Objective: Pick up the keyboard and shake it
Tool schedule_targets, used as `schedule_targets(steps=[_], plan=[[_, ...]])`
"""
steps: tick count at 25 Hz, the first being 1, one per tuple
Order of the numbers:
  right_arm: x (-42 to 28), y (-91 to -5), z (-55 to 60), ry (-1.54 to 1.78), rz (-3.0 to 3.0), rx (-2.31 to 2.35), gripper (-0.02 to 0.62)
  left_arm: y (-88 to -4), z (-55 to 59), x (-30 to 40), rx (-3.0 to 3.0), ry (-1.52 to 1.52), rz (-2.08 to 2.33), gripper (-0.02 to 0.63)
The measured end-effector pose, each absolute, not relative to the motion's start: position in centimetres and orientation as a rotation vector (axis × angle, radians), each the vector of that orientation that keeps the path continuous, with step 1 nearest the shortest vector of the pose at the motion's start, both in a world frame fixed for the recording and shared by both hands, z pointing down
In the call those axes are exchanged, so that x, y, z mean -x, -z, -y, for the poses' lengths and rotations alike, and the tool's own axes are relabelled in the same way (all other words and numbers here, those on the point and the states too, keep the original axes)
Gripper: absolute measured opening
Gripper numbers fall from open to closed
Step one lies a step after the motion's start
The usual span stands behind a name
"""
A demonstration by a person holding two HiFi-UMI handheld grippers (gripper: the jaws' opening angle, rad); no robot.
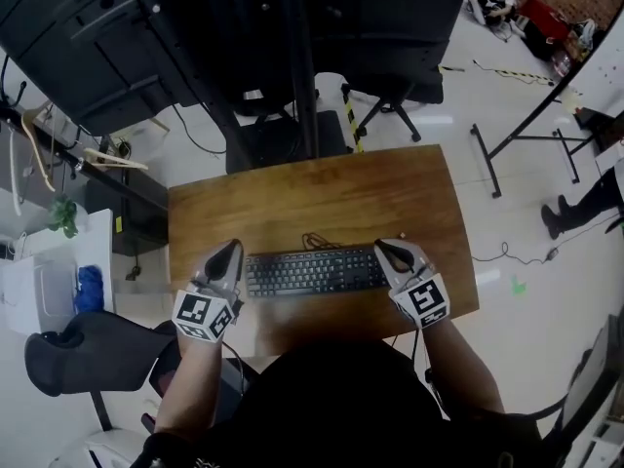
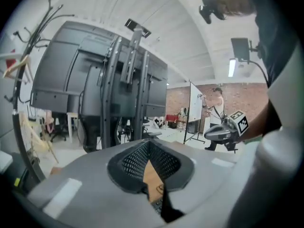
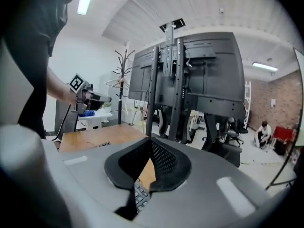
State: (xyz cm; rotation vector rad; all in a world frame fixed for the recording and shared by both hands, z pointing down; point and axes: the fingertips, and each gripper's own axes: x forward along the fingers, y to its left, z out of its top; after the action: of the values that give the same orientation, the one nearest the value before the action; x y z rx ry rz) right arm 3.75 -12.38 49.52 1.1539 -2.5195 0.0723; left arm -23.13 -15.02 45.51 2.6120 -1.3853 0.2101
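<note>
Lab, display stand (image 1: 302, 66), brick wall (image 2: 247, 96), whiteboard (image 2: 195, 109)

Keyboard (image 1: 314, 271) on table (image 1: 312, 193) nr front edge, btwn L gripper (image 1: 230, 249) & R gripper (image 1: 386, 250); cable (image 1: 314, 240) just behind.

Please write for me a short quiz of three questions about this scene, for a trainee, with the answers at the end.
1. True or false: the black rectangular keyboard is between the left tool and the right tool.
2. The thin black cable lies: A, on the table just past the keyboard's far edge; B, around the left tool; C, on the floor.
3. Fill in: the top of the brown rectangular table is made of ___.
Key: 1 true; 2 A; 3 wood.
</note>
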Motion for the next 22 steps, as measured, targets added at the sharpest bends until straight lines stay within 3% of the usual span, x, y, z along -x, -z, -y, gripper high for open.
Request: schedule_targets(steps=[8,22], plan=[[-5.9,-47.0,16.1,-0.084,2.478,-1.459,0.002,-41.5,16.0,24.2,-2.628,-0.181,1.645,-0.002],[-5.4,-46.9,15.9,-0.030,2.436,-1.455,0.000,-41.1,15.2,24.8,-2.641,-0.198,1.673,-0.002]])
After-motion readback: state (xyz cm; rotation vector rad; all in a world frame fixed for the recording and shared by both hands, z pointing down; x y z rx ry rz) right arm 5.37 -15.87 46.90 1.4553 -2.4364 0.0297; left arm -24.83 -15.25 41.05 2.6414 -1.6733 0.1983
